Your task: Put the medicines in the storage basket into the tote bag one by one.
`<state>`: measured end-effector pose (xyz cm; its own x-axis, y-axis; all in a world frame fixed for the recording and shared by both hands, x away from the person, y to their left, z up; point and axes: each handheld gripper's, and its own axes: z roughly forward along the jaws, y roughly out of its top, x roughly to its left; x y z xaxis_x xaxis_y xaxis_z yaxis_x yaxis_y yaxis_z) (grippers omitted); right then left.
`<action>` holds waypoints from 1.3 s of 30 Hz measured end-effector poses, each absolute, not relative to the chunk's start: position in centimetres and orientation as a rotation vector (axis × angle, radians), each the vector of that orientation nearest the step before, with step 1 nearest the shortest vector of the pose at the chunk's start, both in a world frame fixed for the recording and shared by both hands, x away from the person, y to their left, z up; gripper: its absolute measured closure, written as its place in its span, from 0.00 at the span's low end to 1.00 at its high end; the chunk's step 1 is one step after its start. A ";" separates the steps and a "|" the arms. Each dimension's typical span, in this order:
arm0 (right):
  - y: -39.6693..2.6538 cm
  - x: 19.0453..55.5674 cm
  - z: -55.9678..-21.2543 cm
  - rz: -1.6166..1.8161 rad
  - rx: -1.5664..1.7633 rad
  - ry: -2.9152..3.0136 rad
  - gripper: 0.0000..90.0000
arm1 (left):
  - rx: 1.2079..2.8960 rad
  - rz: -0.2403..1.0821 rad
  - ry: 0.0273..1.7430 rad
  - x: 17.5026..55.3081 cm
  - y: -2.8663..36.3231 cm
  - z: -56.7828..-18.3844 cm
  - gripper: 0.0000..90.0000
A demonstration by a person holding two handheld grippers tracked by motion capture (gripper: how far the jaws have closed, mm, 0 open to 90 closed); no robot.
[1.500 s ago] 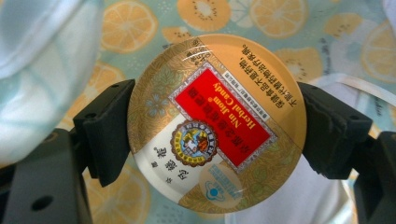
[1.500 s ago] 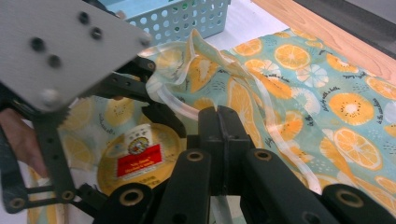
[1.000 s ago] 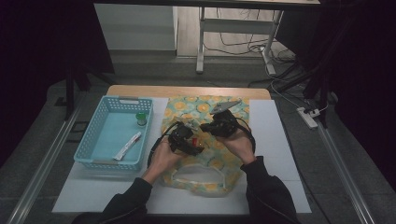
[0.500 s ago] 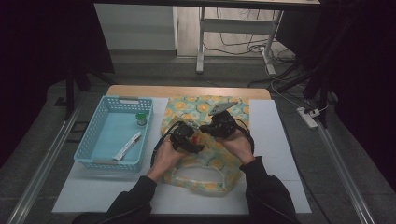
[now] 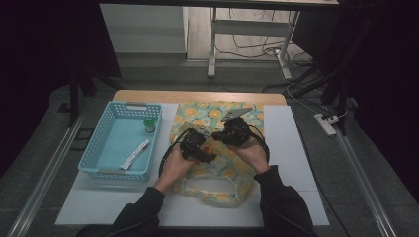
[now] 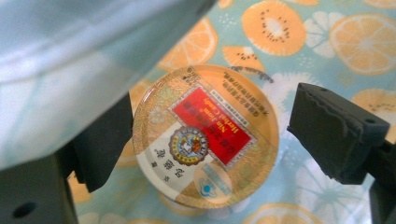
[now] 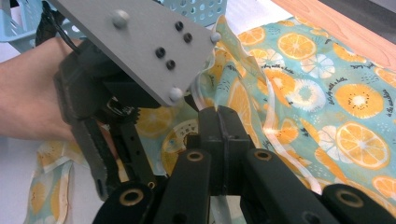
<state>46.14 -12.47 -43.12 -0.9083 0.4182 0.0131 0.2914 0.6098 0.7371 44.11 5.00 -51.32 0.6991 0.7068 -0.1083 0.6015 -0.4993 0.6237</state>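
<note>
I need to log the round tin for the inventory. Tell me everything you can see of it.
The round tin is a flat, glossy gold disc with a red label of printed text, a round emblem and a white patch with characters. It lies lid up on the orange-print bag, between the left gripper jaws, which have just been opening; neither pad presses on it.

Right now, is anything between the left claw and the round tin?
Nothing visible. The left claw has just been opening its jaws, with the round tin between them, lying on the fruit-print bag. One pad stands clear of the tin. The right claw pinches the bag's lifted edge, off to one side.
</note>
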 end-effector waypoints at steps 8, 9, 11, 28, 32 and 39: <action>-12.5 46.2 -43.1 1.185 0.592 2.670 1.00 | 2.236 0.148 0.978 43.2 5.9 -50.4 0.10; -12.5 46.2 -43.1 1.184 0.592 2.669 1.00 | 2.230 0.132 0.977 43.0 6.0 -50.3 0.09; -12.5 46.2 -43.1 1.184 0.592 2.671 1.00 | 2.228 0.111 0.965 42.8 6.2 -50.1 0.06; -12.5 46.1 -43.1 1.180 0.594 2.674 1.00 | 2.171 0.026 0.908 40.7 8.6 -47.8 0.00; -12.5 46.1 -43.1 1.180 0.594 2.675 1.00 | 2.166 0.032 0.914 40.5 9.5 -47.4 0.01; -12.5 46.2 -43.2 1.176 0.594 2.678 1.00 | 2.145 0.018 0.899 40.3 10.7 -46.8 0.01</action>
<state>46.17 -12.54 -43.17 -0.9089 0.4167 0.0153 0.2932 0.6127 0.7339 40.27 10.73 -46.77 0.7483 0.6062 -0.2694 0.5949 -0.4336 0.6768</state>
